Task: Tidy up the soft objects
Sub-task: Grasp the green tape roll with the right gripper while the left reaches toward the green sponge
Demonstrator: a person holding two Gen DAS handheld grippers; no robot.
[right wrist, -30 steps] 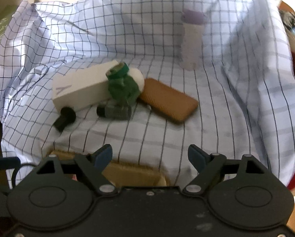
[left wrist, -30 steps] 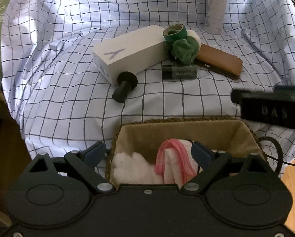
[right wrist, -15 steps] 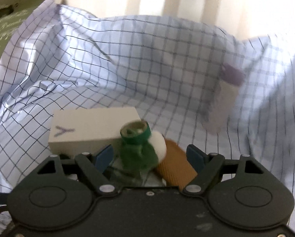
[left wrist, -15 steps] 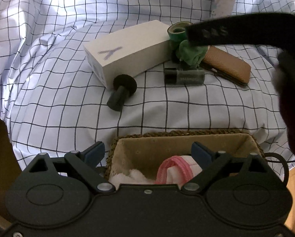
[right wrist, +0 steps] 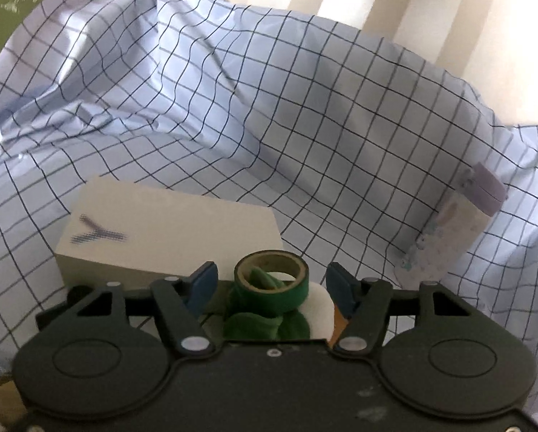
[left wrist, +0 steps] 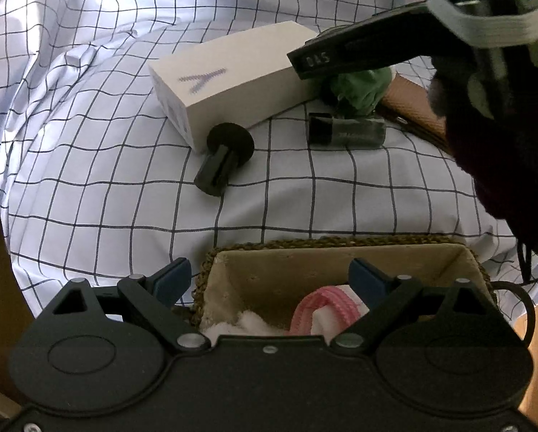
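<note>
1. Green cloth lies crumpled on the checked sheet, against the end of the white box, with a green tape roll perched on top and a white pad touching its right side. Likely the next soft item to collect.
2. Right gripper: jaws wide open, holding nothing, straddling the tape and cloth. Judged to be lined up for a pinch on the cloth; the tape sits in the way and may come along or topple.
3. Left gripper: jaws spread wide, empty, hanging over the basket at the sheet's near edge. Probably parked there to keep out of the right tool's reach.
4. The basket already holds a pink-edged cloth and white fluff: soft items appear to be sorted here.
5. Hard items stay on the sheet: black knob by the box's near corner, dark tube in front of the cloth, brown case to the right, bottle towards the far right.
6. Risk: a low pinch may also catch the sheet.
</note>
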